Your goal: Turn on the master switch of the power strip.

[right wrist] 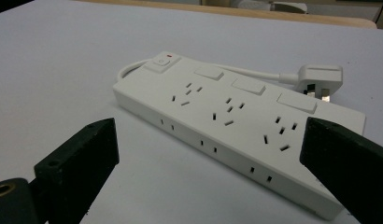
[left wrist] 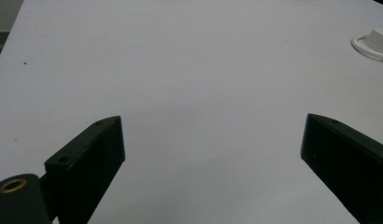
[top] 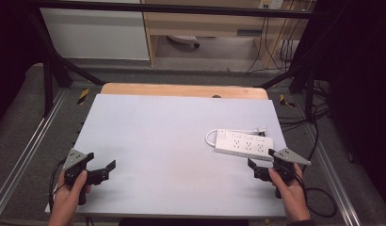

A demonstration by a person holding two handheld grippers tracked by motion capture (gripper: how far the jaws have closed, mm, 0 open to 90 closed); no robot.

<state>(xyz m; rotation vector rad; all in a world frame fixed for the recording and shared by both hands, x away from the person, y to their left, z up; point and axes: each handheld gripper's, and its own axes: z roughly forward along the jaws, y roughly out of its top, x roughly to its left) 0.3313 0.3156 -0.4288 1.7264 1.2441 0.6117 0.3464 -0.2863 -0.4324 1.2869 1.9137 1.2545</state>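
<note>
High view: one white power strip [top: 244, 145] lies flat on the grey table [top: 158, 136], just ahead of the right gripper [top: 257, 168], which a hand [top: 291, 193] holds at the near edge. Right gripper view puts the strip [right wrist: 236, 121] between and just beyond the two black jaws, jaws spread wide, nothing held, not touching the strip; its long side runs diagonally across in front of them. Strip has 3 socket groups w/ 3 rocker switches, plus 1 main switch [right wrist: 160, 62] at the end farthest from the gripper. Its white cable [right wrist: 255, 72] loops out from that end and runs behind the strip to 1 plug [right wrist: 319, 77], lying on the table just behind the strip. Nothing stands btwn jaws and strip.

Left gripper [top: 102, 170] sits well apart from the strip, far across the table on the opposite side, in the other hand [top: 70, 195]. Left gripper view: jaws wide apart, empty, bare table [left wrist: 189, 70] ahead; the strip's cable loop [left wrist: 367, 46] shows far off from them.
</note>
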